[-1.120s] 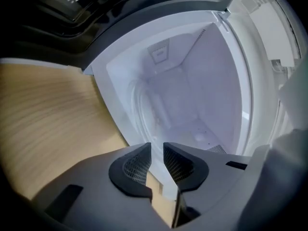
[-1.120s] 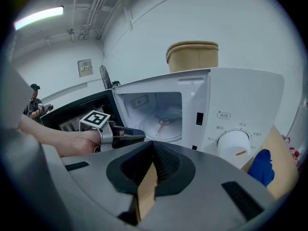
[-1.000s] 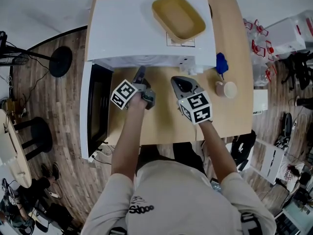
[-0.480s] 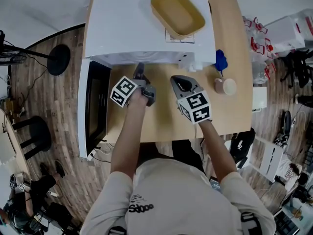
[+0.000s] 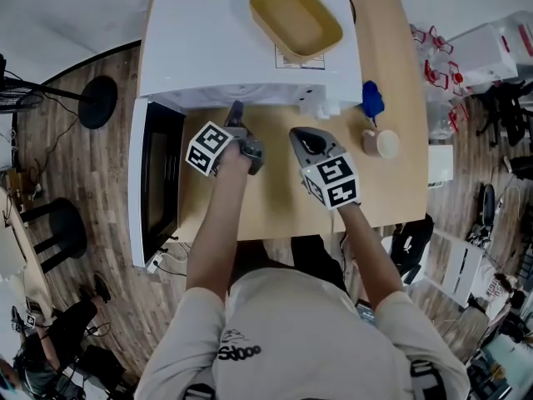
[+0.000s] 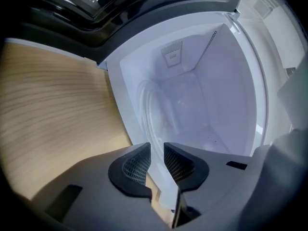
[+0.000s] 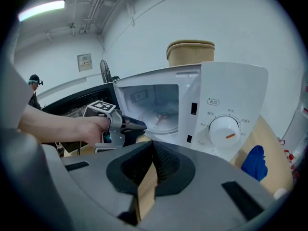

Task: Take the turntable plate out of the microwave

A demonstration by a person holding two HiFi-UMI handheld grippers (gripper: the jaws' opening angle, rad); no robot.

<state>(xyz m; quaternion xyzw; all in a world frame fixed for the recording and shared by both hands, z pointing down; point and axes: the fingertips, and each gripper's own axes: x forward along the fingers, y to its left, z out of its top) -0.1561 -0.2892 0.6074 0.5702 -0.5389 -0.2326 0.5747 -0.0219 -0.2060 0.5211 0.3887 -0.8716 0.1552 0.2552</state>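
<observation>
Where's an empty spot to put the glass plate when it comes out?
The wood tabletop in front of the microwave is bare, from the open door across to the cup; only the left gripper and right gripper hover there. The microwave's top is free left of the tan tray. The right strip, with cup and blue object, is crowded.

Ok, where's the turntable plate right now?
The turntable plate lies on the cavity floor inside the open microwave, straight ahead of the left gripper, which is at the doorway and not touching it.
</observation>
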